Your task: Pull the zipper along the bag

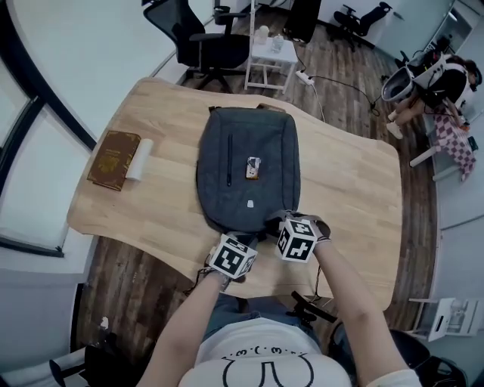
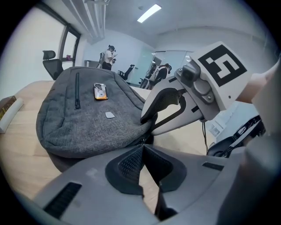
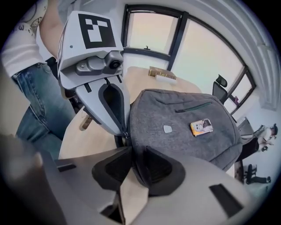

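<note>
Office around a wooden table

A pale wooden table (image 1: pixel 355 189) stands on a dark plank floor (image 1: pixel 344 98). Near the table's left edge lies a brown book (image 1: pixel 113 159), with a white roll (image 1: pixel 140 159) touching its right side. Beyond the far edge stand 1 black office chair (image 1: pixel 200 38) and, just beside it, a white side table (image 1: pixel 272 57). A power strip (image 1: pixel 305 76) lies on the floor near that side table, with a cable running off across the planks. Another black chair (image 1: pixel 363 17) stands farther back. At the far right a person (image 1: pixel 435 79) bends over by a checkered cloth (image 1: pixel 456 143). Large dark-framed windows (image 3: pixel 153 33) line the wall behind the book.
</note>
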Demonstrator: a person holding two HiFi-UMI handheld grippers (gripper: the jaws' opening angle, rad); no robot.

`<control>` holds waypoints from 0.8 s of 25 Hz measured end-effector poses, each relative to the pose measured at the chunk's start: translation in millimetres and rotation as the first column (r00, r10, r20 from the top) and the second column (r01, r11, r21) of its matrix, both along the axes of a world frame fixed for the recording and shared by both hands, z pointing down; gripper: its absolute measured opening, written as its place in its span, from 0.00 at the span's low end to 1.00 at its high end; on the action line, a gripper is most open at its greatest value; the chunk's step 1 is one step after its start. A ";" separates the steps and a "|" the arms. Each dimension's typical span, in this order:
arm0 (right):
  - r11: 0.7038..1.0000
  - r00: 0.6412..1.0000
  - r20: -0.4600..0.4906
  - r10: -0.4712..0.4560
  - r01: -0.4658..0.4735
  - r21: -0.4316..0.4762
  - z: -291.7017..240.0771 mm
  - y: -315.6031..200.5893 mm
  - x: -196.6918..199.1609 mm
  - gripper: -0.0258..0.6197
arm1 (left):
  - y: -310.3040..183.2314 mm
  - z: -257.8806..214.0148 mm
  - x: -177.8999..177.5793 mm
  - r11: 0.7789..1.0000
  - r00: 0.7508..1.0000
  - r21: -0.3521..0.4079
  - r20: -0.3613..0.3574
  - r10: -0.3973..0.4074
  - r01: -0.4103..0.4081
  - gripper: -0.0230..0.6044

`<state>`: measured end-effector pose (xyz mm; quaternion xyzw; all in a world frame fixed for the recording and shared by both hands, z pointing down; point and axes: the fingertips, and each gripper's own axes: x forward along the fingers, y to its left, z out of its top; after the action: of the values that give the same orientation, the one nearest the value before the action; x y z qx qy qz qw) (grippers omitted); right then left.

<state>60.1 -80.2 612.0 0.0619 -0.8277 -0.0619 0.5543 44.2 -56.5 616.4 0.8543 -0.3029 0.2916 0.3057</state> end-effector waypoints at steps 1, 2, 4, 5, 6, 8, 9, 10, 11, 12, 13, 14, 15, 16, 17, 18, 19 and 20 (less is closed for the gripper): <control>1.000 1.000 0.001 0.008 -0.008 -0.004 0.8 -0.9 5.1 0.26 | 0.5 0.5 3.8 1.000 1.000 0.000 -0.002 0.011 -0.011 0.07; 1.000 1.000 0.003 0.015 -0.015 -0.006 1.5 -1.4 8.9 0.26 | 1.1 0.7 6.5 1.000 1.000 0.000 -0.003 0.021 -0.021 0.07; 1.000 1.000 0.003 0.016 -0.016 0.000 1.9 -1.6 13.0 0.25 | 1.9 0.2 8.9 0.999 0.999 0.003 -0.001 0.036 -0.036 0.07; 1.000 1.000 0.000 0.011 -0.011 0.010 1.9 -1.7 14.5 0.24 | 2.3 -0.5 8.6 0.999 0.999 0.007 0.005 0.044 -0.044 0.07; 1.000 1.000 -0.004 0.006 -0.006 0.019 1.8 -1.7 16.0 0.24 | 2.8 -1.5 7.3 0.999 0.999 0.011 0.012 0.053 -0.053 0.07; 1.000 1.000 -0.008 0.006 -0.006 0.027 1.2 -1.8 19.2 0.24 | 4.6 -5.1 2.3 0.997 0.997 0.019 0.022 0.069 -0.070 0.07; 1.000 1.000 -0.008 0.009 -0.009 0.025 0.6 -1.8 20.6 0.24 | 5.7 -7.3 -1.2 0.997 0.997 0.021 0.023 0.076 -0.076 0.07; 1.000 1.000 -0.008 0.010 -0.010 0.023 0.0 -1.6 21.7 0.24 | 7.0 -9.7 -4.9 0.996 0.996 0.022 0.021 0.082 -0.082 0.07; 1.000 1.000 -0.009 0.010 -0.009 0.021 -0.4 -1.1 22.5 0.24 | 8.5 -12.2 -8.1 0.996 0.996 0.021 0.014 0.087 -0.088 0.07; 1.000 1.000 -0.010 0.006 -0.006 0.019 -0.6 -0.3 23.2 0.24 | 10.0 -15.0 -10.8 0.995 0.996 0.019 0.004 0.093 -0.093 0.07; 1.000 1.000 -0.011 0.000 0.000 0.017 -0.5 0.8 23.8 0.24 | 11.2 -17.7 -13.2 0.995 0.995 0.018 -0.005 0.100 -0.100 0.07; 1.000 1.000 -0.010 -0.007 0.007 0.014 -0.5 2.0 24.5 0.24 | 12.1 -20.0 -15.4 0.994 0.994 0.020 -0.007 0.112 -0.111 0.07; 1.000 1.000 -0.008 -0.016 0.016 0.011 -0.4 3.3 25.2 0.24 | 12.9 -21.4 -17.6 0.991 0.992 0.023 0.000 0.128 -0.128 0.07; 1.000 1.000 -0.008 -0.024 0.024 0.007 -0.4 4.6 26.1 0.24 | 13.7 -21.8 -19.9 0.988 0.989 0.027 0.012 0.149 -0.149 0.07; 0.999 0.999 -0.009 -0.032 0.032 0.005 -0.3 5.7 27.2 0.23 | 14.5 -21.4 -22.1 0.985 0.985 0.030 0.024 0.170 -0.171 0.07; 0.999 0.999 -0.011 -0.037 0.037 0.005 -0.2 6.4 28.2 0.23 | 15.2 -20.7 -24.2 0.981 0.982 0.030 0.033 0.188 -0.189 0.07; 0.999 0.999 -0.012 -0.041 0.041 0.006 -0.3 6.8 29.2 0.23 | 15.7 -19.8 -26.2 0.979 0.978 0.029 0.040 0.203 -0.204 0.07; 0.999 0.999 -0.013 -0.043 0.043 0.007 -0.3 6.9 30.1 0.23 | 16.0 -18.9 -28.0 0.976 0.976 0.029 0.046 0.215 -0.216 0.07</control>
<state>90.1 -73.3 611.7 0.0458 -0.8249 -0.0773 0.5580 16.2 -40.5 597.5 0.8807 -0.2199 0.3359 0.2514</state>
